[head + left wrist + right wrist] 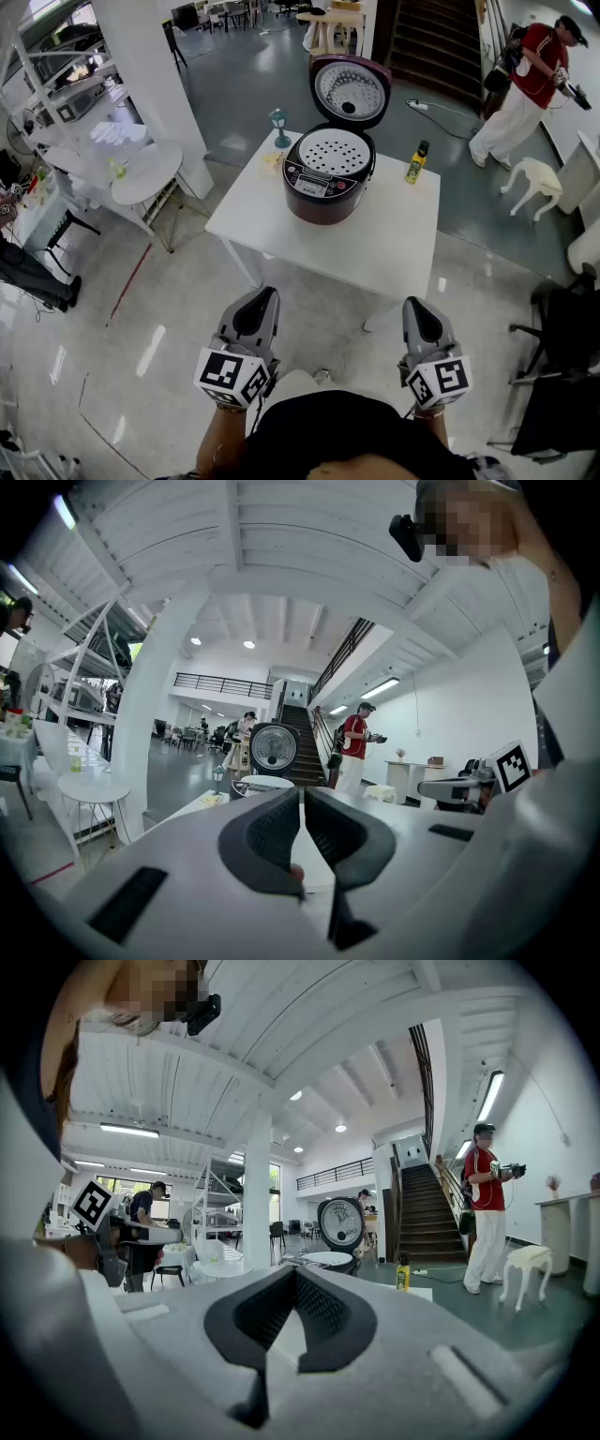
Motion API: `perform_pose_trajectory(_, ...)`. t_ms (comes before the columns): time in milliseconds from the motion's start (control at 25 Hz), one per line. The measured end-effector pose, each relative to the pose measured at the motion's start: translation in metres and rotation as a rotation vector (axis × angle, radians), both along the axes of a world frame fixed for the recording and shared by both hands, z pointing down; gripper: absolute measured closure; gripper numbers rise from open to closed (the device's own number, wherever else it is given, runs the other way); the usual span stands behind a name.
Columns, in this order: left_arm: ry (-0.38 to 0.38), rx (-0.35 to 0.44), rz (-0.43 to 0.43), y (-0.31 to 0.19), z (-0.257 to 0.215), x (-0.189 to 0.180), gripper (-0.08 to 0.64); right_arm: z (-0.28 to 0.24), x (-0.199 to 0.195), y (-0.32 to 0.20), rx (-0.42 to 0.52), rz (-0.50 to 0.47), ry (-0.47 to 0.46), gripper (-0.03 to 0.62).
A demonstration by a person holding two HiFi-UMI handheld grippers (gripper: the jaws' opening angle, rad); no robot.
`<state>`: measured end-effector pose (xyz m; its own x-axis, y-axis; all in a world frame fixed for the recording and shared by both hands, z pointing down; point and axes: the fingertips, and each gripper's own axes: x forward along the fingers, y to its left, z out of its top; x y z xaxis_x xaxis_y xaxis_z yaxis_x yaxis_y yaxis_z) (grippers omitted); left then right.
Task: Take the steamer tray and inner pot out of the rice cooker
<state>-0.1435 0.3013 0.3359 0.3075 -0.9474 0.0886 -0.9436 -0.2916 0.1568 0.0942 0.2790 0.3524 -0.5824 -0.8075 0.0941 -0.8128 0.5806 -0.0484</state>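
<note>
Two grippers were held low in front of the body, both well short of the white table and pointing level toward it. Left gripper: jaws pressed together, nothing between them. Right gripper: the same, closed on nothing.

Rice cooker stood at the far middle of the table, lid swung up and back. Steamer tray sat in the cooker's mouth, pale and perforated. Inner pot not visible; presumably beneath the tray.

Handling, as judged:
- Tray looked thin, stiff and light. The rim seemed the only fair place to pinch it, and the edge might be slick.
- Pot is likely heavier and smooth-walled. Best taken at the lip, possibly on opposite sides with both grippers.
- Tray has to come out first.

Yellow bottle stood near the cooker's right, and a small green stand near its left. Both were apart from it.
</note>
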Motion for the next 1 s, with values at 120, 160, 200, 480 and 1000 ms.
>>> perform_pose_trajectory(120,0.0,-0.038,-0.016,-0.002,0.005,-0.002,0.546,0.0,-0.001,0.0,0.002,-0.004,0.005,0.588)
perform_pose_trajectory(160,0.002,-0.039,-0.014,-0.003,0.006,-0.002,0.546,0.0,-0.001,0.0,0.003,-0.004,0.007,0.588)
perform_pose_trajectory(200,0.005,-0.036,-0.01,-0.003,0.006,-0.002,0.546,0.001,-0.001,0.0,0.003,-0.004,0.009,0.588)
perform_pose_trajectory(480,-0.027,0.008,0.011,-0.003,-0.003,0.005,0.546,0.002,0.002,-0.001,0.004,0.002,0.018,0.588)
perform_pose_trajectory(1000,-0.087,-0.034,0.104,-0.004,0.012,0.024,0.292,0.006,0.0,-0.005,-0.022,-0.012,-0.013,0.394)
